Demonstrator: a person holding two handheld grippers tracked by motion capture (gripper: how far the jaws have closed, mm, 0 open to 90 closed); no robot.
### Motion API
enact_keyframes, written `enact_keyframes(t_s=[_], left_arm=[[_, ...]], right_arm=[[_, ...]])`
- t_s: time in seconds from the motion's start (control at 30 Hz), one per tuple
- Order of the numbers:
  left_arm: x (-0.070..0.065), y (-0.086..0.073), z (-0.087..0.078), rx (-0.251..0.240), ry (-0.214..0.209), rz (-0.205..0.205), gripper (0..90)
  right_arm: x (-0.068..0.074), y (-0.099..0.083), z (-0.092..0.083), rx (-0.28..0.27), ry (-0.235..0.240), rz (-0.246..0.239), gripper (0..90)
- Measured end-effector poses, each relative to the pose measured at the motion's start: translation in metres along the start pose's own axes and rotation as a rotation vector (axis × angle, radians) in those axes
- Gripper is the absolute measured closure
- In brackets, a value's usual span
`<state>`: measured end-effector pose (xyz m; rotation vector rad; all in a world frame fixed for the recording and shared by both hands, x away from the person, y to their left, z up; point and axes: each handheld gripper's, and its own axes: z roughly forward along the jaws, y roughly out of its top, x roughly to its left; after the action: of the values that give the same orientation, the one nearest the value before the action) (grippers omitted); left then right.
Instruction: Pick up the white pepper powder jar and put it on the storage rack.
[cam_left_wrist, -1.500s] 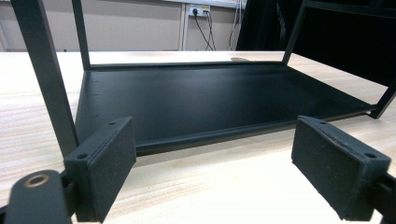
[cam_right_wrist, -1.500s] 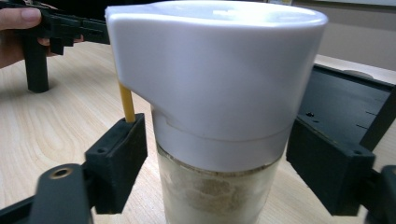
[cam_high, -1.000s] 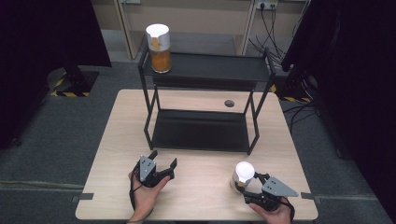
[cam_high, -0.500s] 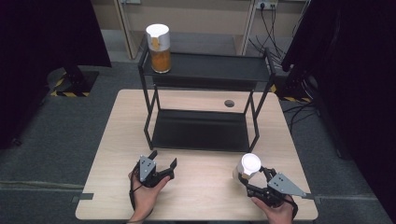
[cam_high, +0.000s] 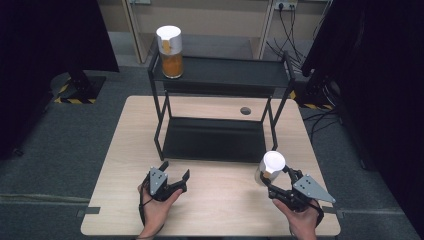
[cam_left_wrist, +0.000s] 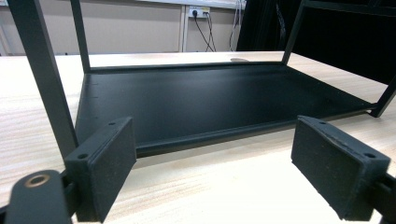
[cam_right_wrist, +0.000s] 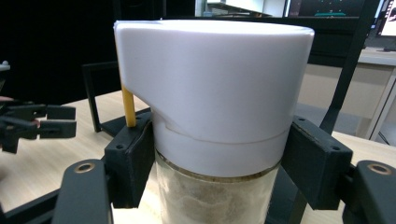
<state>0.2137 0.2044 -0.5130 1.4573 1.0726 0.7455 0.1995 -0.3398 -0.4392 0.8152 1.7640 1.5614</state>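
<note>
My right gripper (cam_high: 273, 181) is shut on a clear jar (cam_high: 271, 167) with a white lid and pale powder inside, near the table's front right. In the right gripper view both pads (cam_right_wrist: 133, 161) press the jar (cam_right_wrist: 215, 93) just below the lid, and my left gripper (cam_right_wrist: 51, 122) shows farther off at the left. The left gripper (cam_high: 175, 175) rests open at the front left of the table with nothing between its jaws. Its own view looks between the pads (cam_left_wrist: 105, 163) onto the lower shelf (cam_left_wrist: 210, 100) of a black rack (cam_high: 220, 75). A second white-lidded jar (cam_high: 170, 52) with orange contents stands on the rack's top shelf, left end.
The rack stands at the middle and back of the light wooden table (cam_high: 220, 210), its lower shelf (cam_high: 212, 137) bare. A round cable hole (cam_high: 245, 110) lies behind the rack. Dark curtains and cables surround the table on the grey floor.
The right gripper has risen with the powder jar held in it and shifted slightly right. The left gripper has stayed in place.
</note>
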Motion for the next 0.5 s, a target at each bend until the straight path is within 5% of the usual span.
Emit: enact_keyframes(t_s=[0.5], left_arm=[[-0.001, 0.0, 0.0, -0.002, 0.002, 0.006, 13.6]], right_arm=[[0.001, 0.018, 0.009, -0.015, -0.048, 0.001, 30.4]])
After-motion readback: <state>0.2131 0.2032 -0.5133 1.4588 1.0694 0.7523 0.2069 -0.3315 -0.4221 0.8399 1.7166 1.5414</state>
